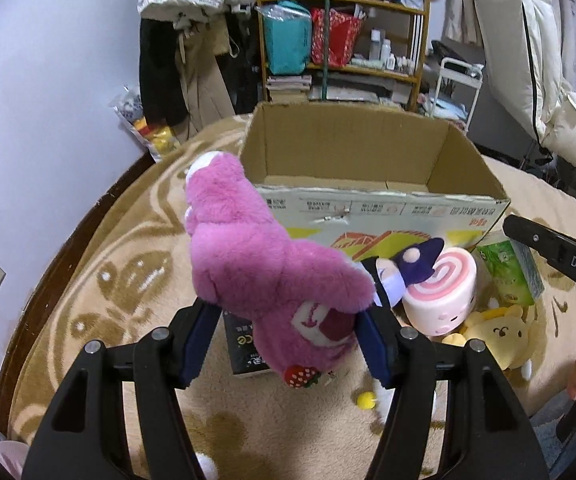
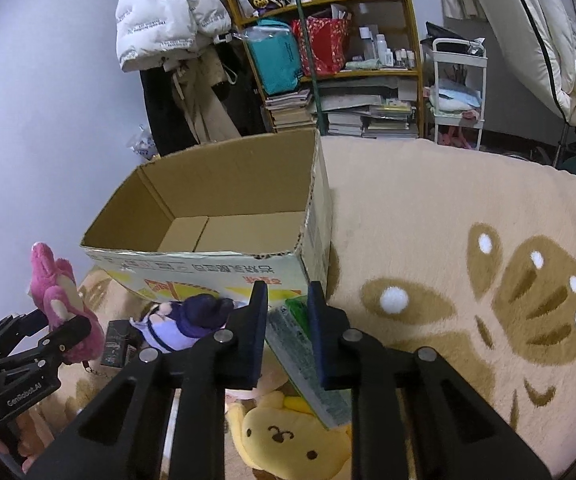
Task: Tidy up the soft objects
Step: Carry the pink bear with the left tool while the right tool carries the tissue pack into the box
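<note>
Left wrist: my left gripper (image 1: 283, 336) clamps the pink plush (image 1: 255, 264); right gripper (image 2: 288, 332) pinches the tissue pack (image 2: 308, 360). I judge both must clear the cardboard box (image 2: 191, 258) rim ahead before release.

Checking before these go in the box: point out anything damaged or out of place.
The cardboard box has a small tear in its near wall below the rim, and its top edge is ragged. A black carton lies among the soft toys beneath the pink bear.

Both claws are showing matte black angular frames with triangular cut-outs and round silver pivot screws; the left claw (image 1: 283, 336) is wearing dark blue pads (image 1: 197, 344), and white "GenRobot.AI" lettering is running along its body, the right claw (image 2: 288, 320) carrying white "DAS" letters
</note>
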Motion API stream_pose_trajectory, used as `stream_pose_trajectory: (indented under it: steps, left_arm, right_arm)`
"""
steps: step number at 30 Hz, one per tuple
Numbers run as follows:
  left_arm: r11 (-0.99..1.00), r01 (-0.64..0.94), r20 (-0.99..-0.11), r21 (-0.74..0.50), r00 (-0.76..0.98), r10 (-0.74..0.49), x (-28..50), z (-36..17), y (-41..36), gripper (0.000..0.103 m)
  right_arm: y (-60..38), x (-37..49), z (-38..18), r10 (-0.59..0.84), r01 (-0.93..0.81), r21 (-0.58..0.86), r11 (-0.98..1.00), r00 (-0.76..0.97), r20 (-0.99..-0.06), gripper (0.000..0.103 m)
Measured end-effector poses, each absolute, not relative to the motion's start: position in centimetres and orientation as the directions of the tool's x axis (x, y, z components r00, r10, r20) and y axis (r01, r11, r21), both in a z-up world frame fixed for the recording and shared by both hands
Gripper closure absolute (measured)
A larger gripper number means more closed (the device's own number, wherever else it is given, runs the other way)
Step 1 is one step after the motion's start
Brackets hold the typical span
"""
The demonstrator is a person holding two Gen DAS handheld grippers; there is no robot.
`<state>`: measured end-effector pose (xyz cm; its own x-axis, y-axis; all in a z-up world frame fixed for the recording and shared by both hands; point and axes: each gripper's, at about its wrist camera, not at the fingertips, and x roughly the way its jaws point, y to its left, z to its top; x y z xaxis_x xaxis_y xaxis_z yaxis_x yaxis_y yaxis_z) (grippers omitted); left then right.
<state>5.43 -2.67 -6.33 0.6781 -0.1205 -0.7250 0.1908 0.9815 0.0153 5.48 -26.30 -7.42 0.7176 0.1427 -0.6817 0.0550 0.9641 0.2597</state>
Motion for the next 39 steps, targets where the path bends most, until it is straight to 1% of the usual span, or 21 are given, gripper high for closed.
stream_pose_trajectory:
  steps: [4,6,7,10,14,23,27,32,35,39]
  left_arm:
    - [0.985,0.17,-0.702,0.01,0.703,-0.114,4.8,-5.6,-2.1,0.04]
    - [0.986,0.164,-0.699,0.01,0.706,-0.11,4.8,-5.4,-1.9,0.04]
    - [0.987,0.162,-0.697,0.011,0.709,-0.109,4.7,-5.3,-1.9,0.04]
    - [0.987,0.163,-0.69,0.011,0.715,-0.111,4.6,-5.1,-1.8,0.04]
    - [0.986,0.164,-0.691,0.021,0.715,-0.104,4.3,-5.1,-1.8,0.04]
    - [0.986,0.162,-0.672,0.028,0.734,-0.102,3.6,-4.8,-2.0,0.04]
    - [0.984,0.166,-0.645,0.057,0.759,-0.09,3.1,-4.1,-2.6,0.04]
    - [0.976,0.203,-0.607,0.079,0.786,-0.114,2.6,-2.7,-3.4,0.04]
    - [0.973,0.223,-0.605,0.055,0.783,-0.145,2.9,-1.9,-3.6,0.04]
    - [0.973,0.225,-0.583,0.048,0.797,-0.156,3.6,-0.6,-3.5,0.04]
  right_arm:
    - [-26.1,4.0,-6.1,0.165,0.023,0.274,0.961,0.751,-0.639,0.087]
    - [-25.8,3.3,-5.3,0.19,-0.014,0.285,0.959,0.774,-0.604,0.097]
    - [-25.5,2.9,-4.8,0.194,-0.031,0.276,0.961,0.786,-0.588,0.099]
    - [-24.6,2.3,-4.0,0.206,-0.068,0.257,0.964,0.802,-0.561,0.1]
    - [-24.1,2.5,-4.3,0.216,-0.072,0.26,0.963,0.786,-0.58,0.101]
    - [-24.4,1.8,-3.1,0.223,-0.083,0.267,0.96,0.803,-0.552,0.102]
    - [-24.3,1.4,-1.9,0.228,-0.093,0.273,0.958,0.822,-0.521,0.102]
    - [-24.4,1.2,-0.3,0.238,-0.104,0.29,0.951,0.845,-0.478,0.102]
    - [-24.6,1.6,0.8,0.238,-0.107,0.295,0.949,0.859,-0.454,0.102]
    - [-24.5,2.3,1.6,0.236,-0.114,0.285,0.952,0.867,-0.438,0.102]
